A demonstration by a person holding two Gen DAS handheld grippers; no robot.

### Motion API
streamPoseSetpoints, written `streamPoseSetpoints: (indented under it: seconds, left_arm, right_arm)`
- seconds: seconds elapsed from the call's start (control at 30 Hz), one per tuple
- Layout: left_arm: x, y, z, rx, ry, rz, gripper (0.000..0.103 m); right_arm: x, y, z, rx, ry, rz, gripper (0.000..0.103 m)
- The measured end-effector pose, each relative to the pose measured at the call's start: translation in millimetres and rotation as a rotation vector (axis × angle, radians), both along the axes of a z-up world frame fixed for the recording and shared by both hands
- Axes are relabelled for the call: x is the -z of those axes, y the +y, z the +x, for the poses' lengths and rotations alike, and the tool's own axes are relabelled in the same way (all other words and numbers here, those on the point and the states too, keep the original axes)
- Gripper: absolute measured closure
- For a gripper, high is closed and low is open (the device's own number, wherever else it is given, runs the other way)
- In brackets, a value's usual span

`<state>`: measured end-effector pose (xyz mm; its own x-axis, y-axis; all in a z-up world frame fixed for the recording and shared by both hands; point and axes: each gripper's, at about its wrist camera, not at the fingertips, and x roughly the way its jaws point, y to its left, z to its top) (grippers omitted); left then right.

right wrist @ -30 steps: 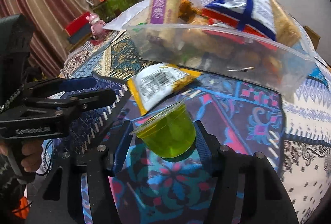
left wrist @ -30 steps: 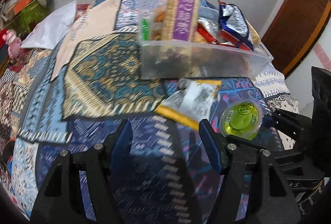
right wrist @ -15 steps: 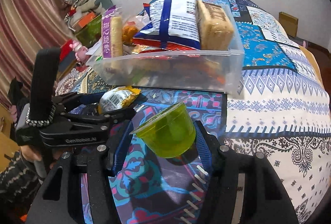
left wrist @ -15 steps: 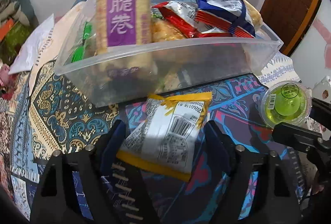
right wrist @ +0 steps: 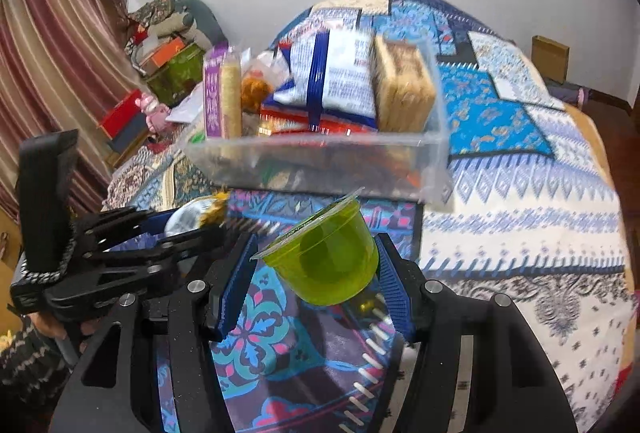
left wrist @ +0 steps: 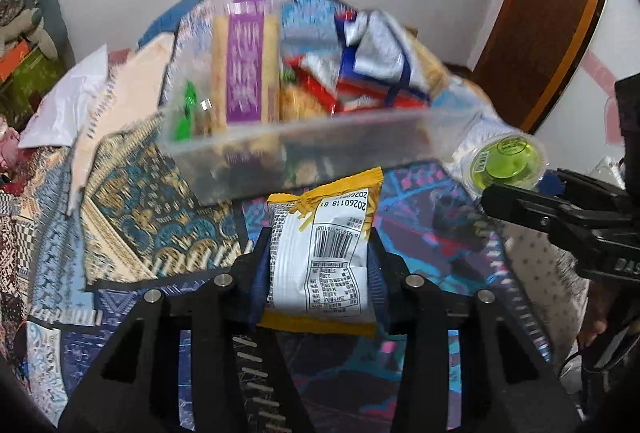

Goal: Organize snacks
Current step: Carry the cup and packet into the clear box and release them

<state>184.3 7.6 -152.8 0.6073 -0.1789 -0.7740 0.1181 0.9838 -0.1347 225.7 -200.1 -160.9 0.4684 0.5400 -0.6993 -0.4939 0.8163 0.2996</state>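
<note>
A yellow and white snack packet (left wrist: 320, 253) sits between the blue pads of my left gripper (left wrist: 320, 247), which is shut on it. The packet's crimped top points at a clear plastic bin (left wrist: 304, 145) packed with snacks, just beyond it on the bed. My right gripper (right wrist: 316, 253) is shut on a green jelly cup (right wrist: 328, 257), tilted and held above the bedspread in front of the bin (right wrist: 320, 161). In the left wrist view the cup (left wrist: 506, 161) and right gripper (left wrist: 552, 201) are at the right. The right wrist view has the left gripper (right wrist: 160, 233) and packet (right wrist: 196, 213) at the left.
A patchwork bedspread (right wrist: 520, 193) covers the bed under everything. A white sheet (left wrist: 68, 105) lies at the left. Boxes and soft toys (right wrist: 168, 45) are piled by the striped curtain (right wrist: 52, 73). A wooden door (left wrist: 552, 13) stands at the right.
My left gripper moved forward around the snack packet and shut on it. My right gripper carried the jelly cup up and to the right, so the bin now looks farther away.
</note>
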Motion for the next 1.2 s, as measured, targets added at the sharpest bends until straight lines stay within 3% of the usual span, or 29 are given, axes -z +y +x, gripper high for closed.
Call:
streamPoseSetpoints:
  seconds: [0.23,0.37,0.8,1.0,1.2]
  left_arm:
    - [-45.1,3.5,5.1,-0.024,-0.102,-0.051,0.060]
    - [-59.4,-8.9,33.1,-0.039,-0.141,-0.054,0.060]
    - [-31.3,-3.0,114.3,-0.109,-0.098,-0.075,0.060]
    - [-18.6,-1.0,118.9,-0.108,-0.088,-0.062,0.059]
    - [-20.6,2.3,113.1,-0.095,-0.084,-0.073,0.045]
  right_arm:
    - [-27.4,-4.7,9.3,0.025,-0.080,-0.003,0.047]
    - [-34.7,-2.9,27.4,0.043,-0.111,-0.008,0.047]
    - [-29.1,18.0,92.1,0.057,-0.134,-0.010,0.047]
    - [-20.5,36.0,90.9,0.025,-0.181,-0.071,0.047]
    - [-19.0,36.3,77.0,0.000,-0.208,-0.151,0.046]
